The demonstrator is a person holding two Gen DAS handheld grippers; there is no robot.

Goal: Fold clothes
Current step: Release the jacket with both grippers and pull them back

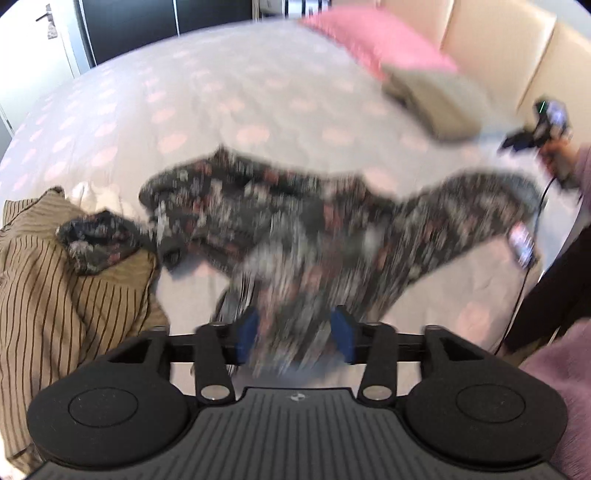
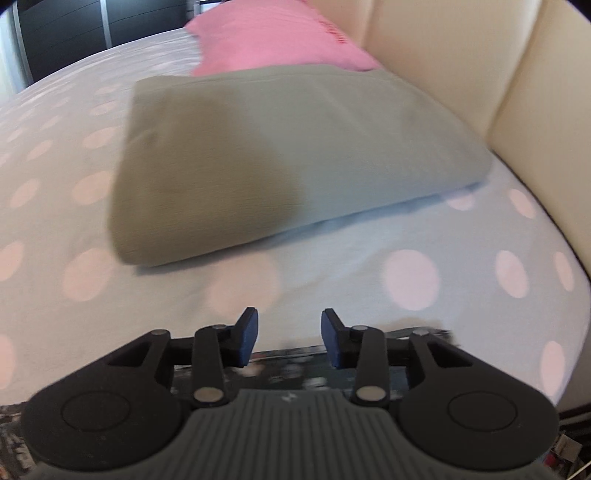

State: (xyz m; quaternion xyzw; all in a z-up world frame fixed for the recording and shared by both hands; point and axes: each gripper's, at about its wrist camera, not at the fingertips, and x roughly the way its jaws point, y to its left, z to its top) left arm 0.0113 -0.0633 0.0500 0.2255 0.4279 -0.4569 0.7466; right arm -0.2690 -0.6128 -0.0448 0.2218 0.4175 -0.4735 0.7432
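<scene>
Left gripper [image 1: 295, 328] has its blue pads [image 1: 248, 326] spread, with dark floral garment [image 1: 295, 229] bunched between them. Heavy motion blur; I can't tell if the pads actually bite the cloth or it just passes through the gap. Right gripper [image 2: 290, 334] has its fingers apart with nothing between them, hovering over bare sheet; a strip of the same floral print shows under its body in the right wrist view.

Garment lies spread crosswise over the near part of the bed [image 1: 221, 92], unfolded, one end draped onto a brown striped garment [image 1: 55, 277] heaped at the near-left edge, the other end reaching toward the right edge where my right hand [image 1: 557, 158] holds its tool. My read: I have the near hem side at the left tool to pull or lay the piece flat, with the right tool free to take another corner. Whether this is spreading before a fold or shaking out mid-fold, these views don't settle.

An olive-grey piece [image 2: 258, 158] sits folded flat toward the far-right corner, touching a pink pillow [image 2: 280, 37] by the cream padded headboard [image 2: 461, 55]. Looks like the done pile, judging by shape only.

Bedsheet is pale grey with pink dots, soft and slack. Dark wardrobe fronts [image 1: 166, 18] and a white door [image 1: 37, 44] stand beyond the far edge.
</scene>
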